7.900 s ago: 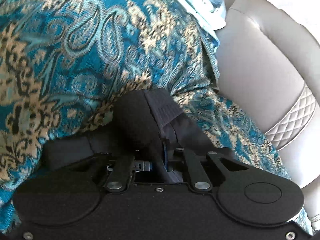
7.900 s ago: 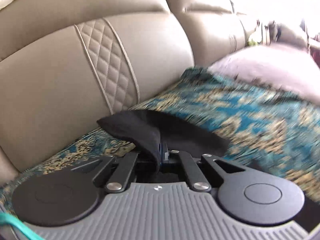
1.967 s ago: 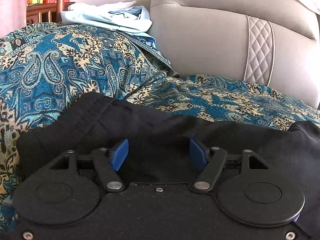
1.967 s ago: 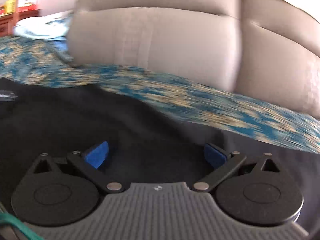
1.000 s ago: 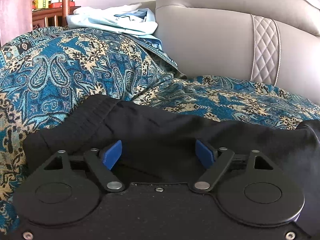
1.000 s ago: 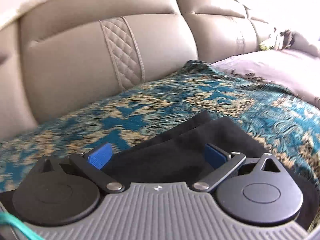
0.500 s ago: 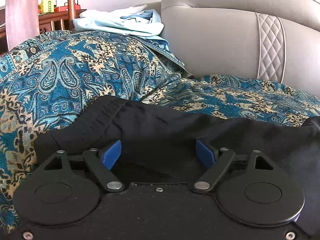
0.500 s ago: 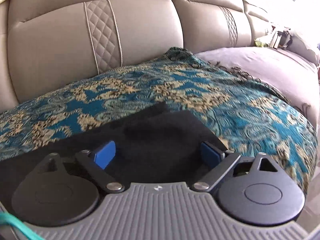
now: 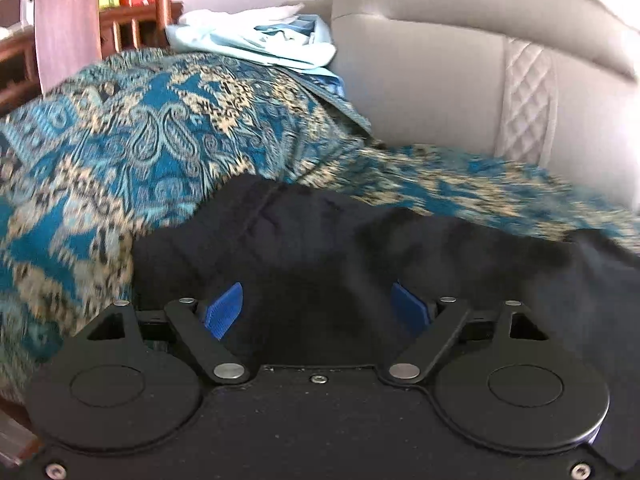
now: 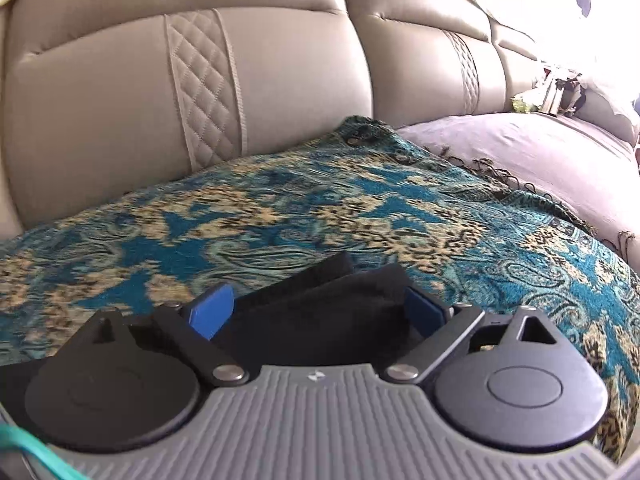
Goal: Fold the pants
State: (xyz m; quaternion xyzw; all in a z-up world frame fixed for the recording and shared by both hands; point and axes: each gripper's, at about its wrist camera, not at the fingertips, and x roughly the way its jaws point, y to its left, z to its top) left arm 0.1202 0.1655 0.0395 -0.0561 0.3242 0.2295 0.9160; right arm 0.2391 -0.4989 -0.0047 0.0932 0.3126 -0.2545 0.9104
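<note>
Beige leather sofa (image 10: pixel 280 80), teal paisley throw (image 10: pixel 360 216) over the seat, black fabric pants (image 9: pixel 360 264) lying on it. My left gripper (image 9: pixel 318 306) is spread above them; my right gripper (image 10: pixel 320 312) just opened, hem between the jaws, unpinched. Risk: grabbing one layer, fold skews

We read this as a home living room — beige leather sofa (image 10: pixel 280 80), paisley throw (image 10: pixel 360 208), wooden furniture (image 9: pixel 68 20) and loose laundry (image 9: pixel 256 40) behind.
</note>
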